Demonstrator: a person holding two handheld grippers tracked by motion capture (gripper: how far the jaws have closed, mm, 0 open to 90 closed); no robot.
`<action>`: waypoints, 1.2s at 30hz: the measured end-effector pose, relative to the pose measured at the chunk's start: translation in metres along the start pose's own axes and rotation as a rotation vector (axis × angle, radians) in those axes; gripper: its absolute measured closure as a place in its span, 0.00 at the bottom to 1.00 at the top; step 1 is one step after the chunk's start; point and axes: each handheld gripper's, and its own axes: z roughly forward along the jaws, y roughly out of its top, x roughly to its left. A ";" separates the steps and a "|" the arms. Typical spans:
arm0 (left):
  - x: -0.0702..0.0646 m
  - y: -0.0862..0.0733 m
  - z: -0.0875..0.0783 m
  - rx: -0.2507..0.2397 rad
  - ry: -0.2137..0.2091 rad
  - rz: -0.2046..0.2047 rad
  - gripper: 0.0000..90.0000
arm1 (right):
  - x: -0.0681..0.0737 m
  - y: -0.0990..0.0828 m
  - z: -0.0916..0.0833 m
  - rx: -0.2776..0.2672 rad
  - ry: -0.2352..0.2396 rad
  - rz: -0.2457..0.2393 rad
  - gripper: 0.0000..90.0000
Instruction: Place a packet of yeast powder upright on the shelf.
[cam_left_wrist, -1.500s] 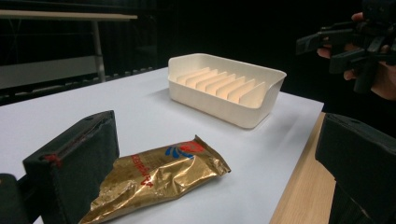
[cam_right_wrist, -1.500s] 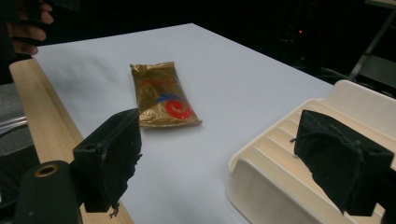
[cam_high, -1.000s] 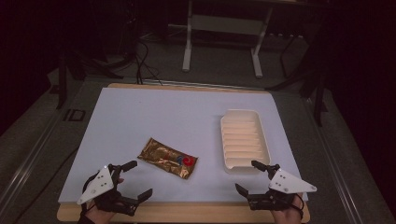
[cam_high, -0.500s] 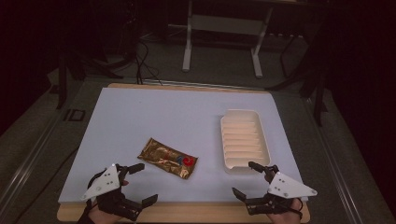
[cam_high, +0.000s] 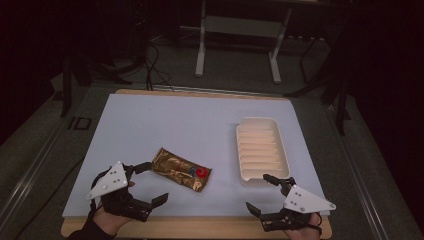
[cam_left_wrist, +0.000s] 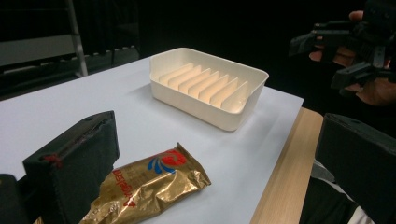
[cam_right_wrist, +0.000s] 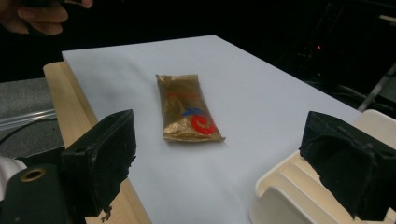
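Both our left gripper (cam_high: 151, 183) and right gripper (cam_high: 262, 193) stand with jaws wide apart, holding nothing. The gold packet (cam_high: 181, 169) lies flat and looks slick; we judge a shallow pinch may skid it off the white mat (cam_high: 200, 120).

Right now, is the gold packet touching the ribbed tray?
Apart. The high view shows bare white mat between the gold packet and the ribbed tray; the left gripper view shows the same gap.
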 end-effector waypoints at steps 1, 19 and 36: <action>0.002 0.001 0.001 0.003 0.003 -0.004 0.00 | -0.001 -0.001 0.000 -0.001 0.000 0.007 0.11; 0.043 -0.004 0.022 0.117 0.132 -0.114 0.00 | -0.002 0.000 -0.001 -0.017 -0.006 0.012 0.12; 0.084 -0.038 0.052 0.236 0.204 -0.186 0.19 | -0.002 -0.001 0.001 -0.008 0.006 0.013 0.12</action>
